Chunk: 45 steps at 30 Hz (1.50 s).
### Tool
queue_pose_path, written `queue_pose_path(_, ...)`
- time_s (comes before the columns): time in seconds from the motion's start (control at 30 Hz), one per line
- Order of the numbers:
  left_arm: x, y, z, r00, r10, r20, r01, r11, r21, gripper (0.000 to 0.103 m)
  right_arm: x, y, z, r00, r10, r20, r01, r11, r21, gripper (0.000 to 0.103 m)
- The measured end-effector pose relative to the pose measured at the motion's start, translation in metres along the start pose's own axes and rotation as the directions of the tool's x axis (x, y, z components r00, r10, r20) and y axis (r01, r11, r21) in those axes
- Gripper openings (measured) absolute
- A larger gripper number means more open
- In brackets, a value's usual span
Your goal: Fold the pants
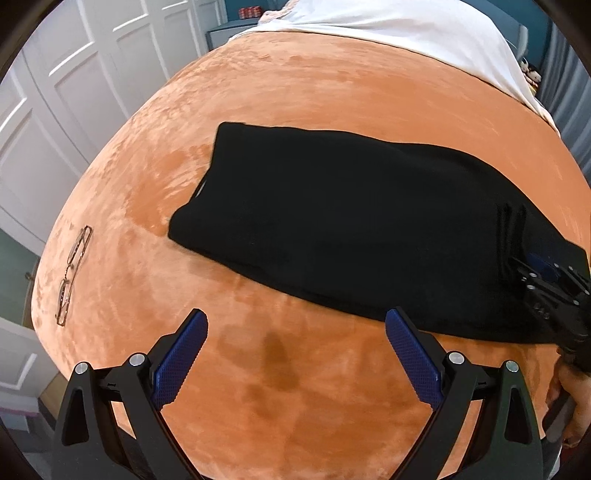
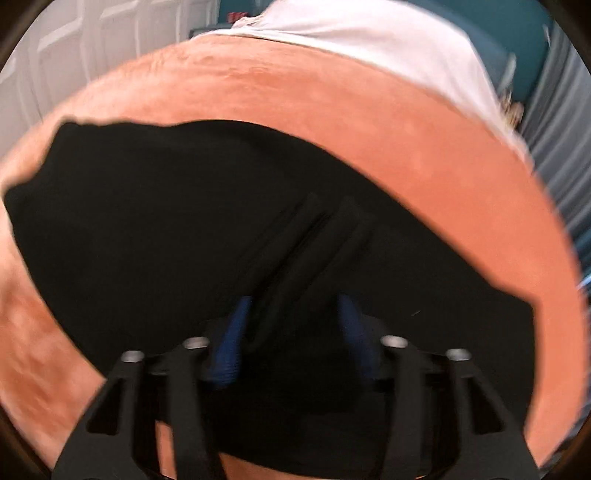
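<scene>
A: Pants position?
B: Black pants [image 1: 332, 221] lie folded on the orange blanket [image 1: 277, 92].
A: Tool status?
B: Left gripper [image 1: 295, 354]: spread wide, empty. Right gripper [image 2: 291, 332]: parted over pants, grip indeterminate.

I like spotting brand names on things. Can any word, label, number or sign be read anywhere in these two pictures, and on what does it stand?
None can be read.
Black pants: no label or print shows.
Eyeglasses on the orange blanket: no marking visible.
Red items on the far shelf: too small to read.
Small figures at the bed's far edge: too small and blurred to read.
</scene>
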State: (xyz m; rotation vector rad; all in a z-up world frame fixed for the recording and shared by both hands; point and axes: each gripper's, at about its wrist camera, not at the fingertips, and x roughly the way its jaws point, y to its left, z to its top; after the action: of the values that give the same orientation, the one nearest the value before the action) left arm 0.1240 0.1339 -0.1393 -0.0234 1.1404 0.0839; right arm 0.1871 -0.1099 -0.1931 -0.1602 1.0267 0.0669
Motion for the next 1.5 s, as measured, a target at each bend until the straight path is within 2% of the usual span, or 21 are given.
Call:
queue_pose_path(0.07, 0.001, 0.005, 0.001, 1.0, -0.007, 0.0, 0.007, 1.0, -0.012, 0.096, -0.004, -0.001, 0.004, 0.999, 0.042, -0.008, -0.042, 0.999, 0.02, 0.029)
queue_pose_path(0.1, 0.001, 0.008, 0.001, 1.0, -0.011, 0.002, 0.011, 1.0, -0.016, 0.096, -0.01, -0.004, 0.005, 0.996, 0.093, 0.004, -0.093, 0.995, 0.026, 0.03)
queue_pose_path(0.17, 0.0, 0.009, 0.0, 1.0, -0.016, 0.008, 0.016, 1.0, -0.013, 0.096, -0.019, -0.015, 0.003, 0.986, 0.164, 0.009, -0.164, 0.984, 0.075, 0.04)
queue_pose_path(0.2, -0.001, 0.009, 0.0, 1.0, -0.016, 0.011, 0.016, 1.0, -0.011, 0.096, -0.027, -0.026, 0.001, 0.98, 0.197, 0.04, -0.201, 0.971, 0.129, 0.04)
queue_pose_path(0.3, 0.0, 0.004, -0.002, 1.0, -0.025, 0.01, 0.025, 1.0, -0.001, 0.096, -0.03, -0.035, -0.001, 0.981, 0.191, 0.046, -0.196, 0.967, 0.165, 0.04)
queue_pose_path(0.43, 0.0, -0.005, -0.001, 0.999, -0.037, 0.004, 0.037, 0.999, 0.014, 0.096, -0.022, -0.018, -0.009, 0.986, 0.167, 0.006, -0.167, 0.982, 0.093, 0.04)
queue_pose_path(0.57, -0.001, -0.006, -0.002, 0.999, -0.033, 0.003, 0.033, 0.999, 0.023, 0.096, -0.008, -0.014, -0.012, 0.992, 0.128, -0.007, -0.127, 0.988, 0.083, 0.008)
queue_pose_path(0.63, 0.0, -0.003, -0.001, 1.0, -0.031, 0.002, 0.031, 0.999, 0.013, 0.096, -0.011, -0.02, -0.003, 0.988, 0.151, 0.0, -0.15, 0.978, 0.144, 0.008)
queue_pose_path(0.77, 0.003, 0.001, -0.001, 0.999, -0.034, -0.003, 0.034, 0.999, -0.015, 0.096, -0.044, -0.011, 0.027, 0.975, 0.188, 0.116, -0.205, 0.965, 0.161, 0.008)
queue_pose_path(0.83, 0.006, 0.001, 0.0, 0.999, -0.044, -0.018, 0.044, 0.999, -0.027, 0.096, -0.028, -0.001, 0.032, 0.978, 0.199, 0.07, -0.207, 0.969, 0.136, 0.014)
queue_pose_path(0.9, 0.005, 0.0, 0.0, 0.999, -0.043, -0.019, 0.042, 0.999, -0.025, 0.096, 0.011, 0.008, 0.024, 0.98, 0.189, -0.055, -0.183, 0.978, 0.101, 0.018)
queue_pose_path(0.97, 0.004, 0.002, 0.0, 1.0, -0.022, -0.003, 0.022, 1.0, -0.007, 0.096, 0.003, 0.007, 0.018, 0.98, 0.198, 0.01, -0.198, 0.975, 0.103, 0.029)
queue_pose_path(1.0, 0.006, 0.006, 0.0, 1.0, -0.008, 0.002, 0.008, 1.0, -0.004, 0.096, -0.005, 0.002, 0.018, 0.973, 0.229, 0.026, -0.23, 0.964, 0.13, 0.029)
queue_pose_path(1.07, 0.012, 0.012, 0.0, 1.0, -0.009, -0.011, 0.009, 1.0, -0.022, 0.096, -0.027, -0.02, 0.017, 0.947, 0.297, 0.121, -0.318, 0.919, 0.233, 0.029)
queue_pose_path(1.1, 0.019, 0.017, 0.001, 0.999, -0.02, -0.032, 0.019, 0.999, -0.05, 0.096, -0.034, -0.029, 0.017, 0.941, 0.303, 0.148, -0.333, 0.906, 0.262, 0.029)
queue_pose_path(1.13, 0.023, 0.02, 0.001, 0.998, -0.035, -0.047, 0.031, 0.997, -0.075, 0.096, -0.031, -0.038, 0.017, 0.949, 0.283, 0.137, -0.312, 0.907, 0.284, 0.03)
queue_pose_path(1.23, 0.027, 0.04, 0.005, 0.994, -0.098, -0.045, 0.088, 0.978, -0.188, 0.096, 0.012, -0.037, 0.014, 0.969, 0.246, -0.017, -0.233, 0.938, 0.255, 0.03)
queue_pose_path(1.3, 0.025, 0.06, 0.01, 0.99, -0.138, -0.01, 0.13, 0.954, -0.269, 0.096, 0.007, -0.038, 0.015, 0.971, 0.239, 0.013, -0.234, 0.936, 0.261, 0.031)
queue_pose_path(1.4, 0.037, 0.092, 0.02, 0.99, -0.143, 0.013, 0.136, 0.908, -0.396, 0.096, -0.021, -0.036, 0.019, 0.981, 0.184, 0.057, -0.193, 0.945, 0.265, 0.033)
queue_pose_path(1.47, 0.053, 0.111, 0.029, 0.984, -0.176, 0.016, 0.161, 0.859, -0.485, 0.095, -0.041, -0.031, 0.015, 0.985, 0.151, 0.081, -0.167, 0.954, 0.248, 0.056)
queue_pose_path(1.5, 0.059, 0.115, 0.032, 0.98, -0.197, 0.015, 0.177, 0.842, -0.509, 0.095, -0.05, -0.028, 0.011, 0.987, 0.129, 0.096, -0.149, 0.959, 0.24, 0.062)
